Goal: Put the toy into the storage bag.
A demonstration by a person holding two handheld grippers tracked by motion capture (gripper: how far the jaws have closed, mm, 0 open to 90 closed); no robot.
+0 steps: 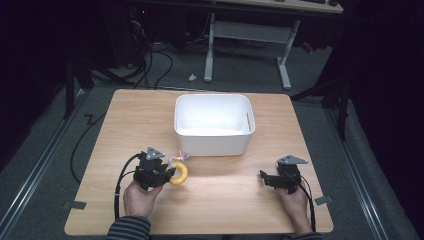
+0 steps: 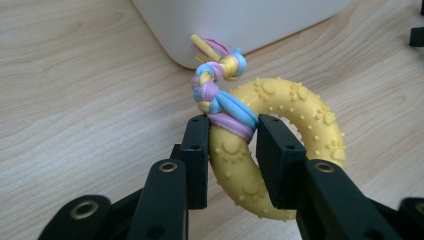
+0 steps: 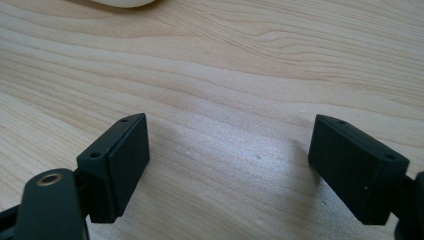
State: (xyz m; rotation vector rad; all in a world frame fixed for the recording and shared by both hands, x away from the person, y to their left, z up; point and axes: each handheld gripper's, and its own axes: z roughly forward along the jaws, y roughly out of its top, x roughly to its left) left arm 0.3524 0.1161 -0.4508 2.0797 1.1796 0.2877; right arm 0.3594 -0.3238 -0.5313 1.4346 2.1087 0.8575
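Left gripper (image 2: 231, 137) clamps yellow ring toy (image 2: 280, 145) just beside white bin (image 1: 214, 122); right gripper (image 3: 227, 165) gapes wide, empty.

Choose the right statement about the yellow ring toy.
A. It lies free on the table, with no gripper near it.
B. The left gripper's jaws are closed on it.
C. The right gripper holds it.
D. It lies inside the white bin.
B: in the left gripper view the two black jaws of the left gripper press on both sides of the yellow ring toy, outside the white bin; the right gripper stands open over bare table.
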